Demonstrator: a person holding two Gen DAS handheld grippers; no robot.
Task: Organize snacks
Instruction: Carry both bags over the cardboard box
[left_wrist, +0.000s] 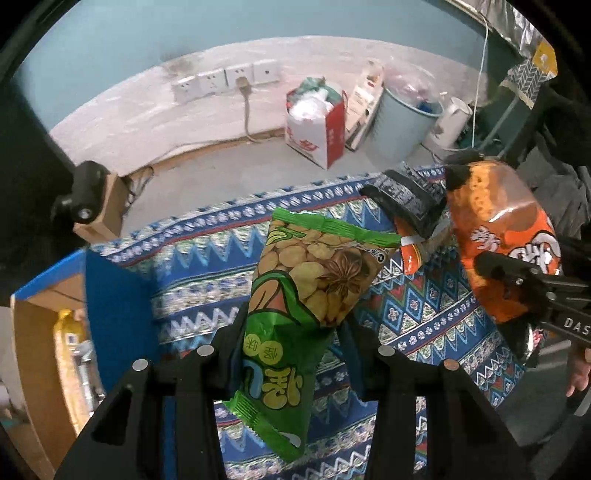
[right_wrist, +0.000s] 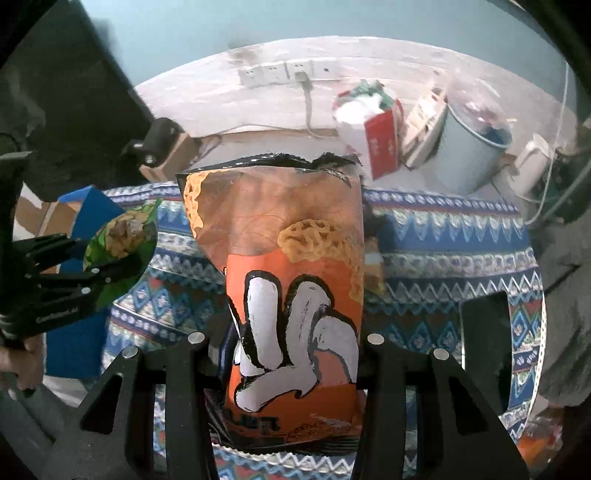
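Above patterned cloth (left_wrist: 424, 314), green snack pkt (left_wrist: 295, 295), orange pkt (right_wrist: 295, 295)

Readable print: very little, and most of it partial.

You can read white letters "DAS", cut off by the frame edge, on the black body of the right claw (left_wrist: 509, 273) in the left wrist view. The green snack packet (left_wrist: 295, 314) carries large yellow Chinese characters, seen upside down and not legible to you here. The orange snack bag (right_wrist: 291, 295) has dark printed characters along its lower edge, too blurred to read. White lettering on the left claw (right_wrist: 110, 269) is smeared beyond reading.
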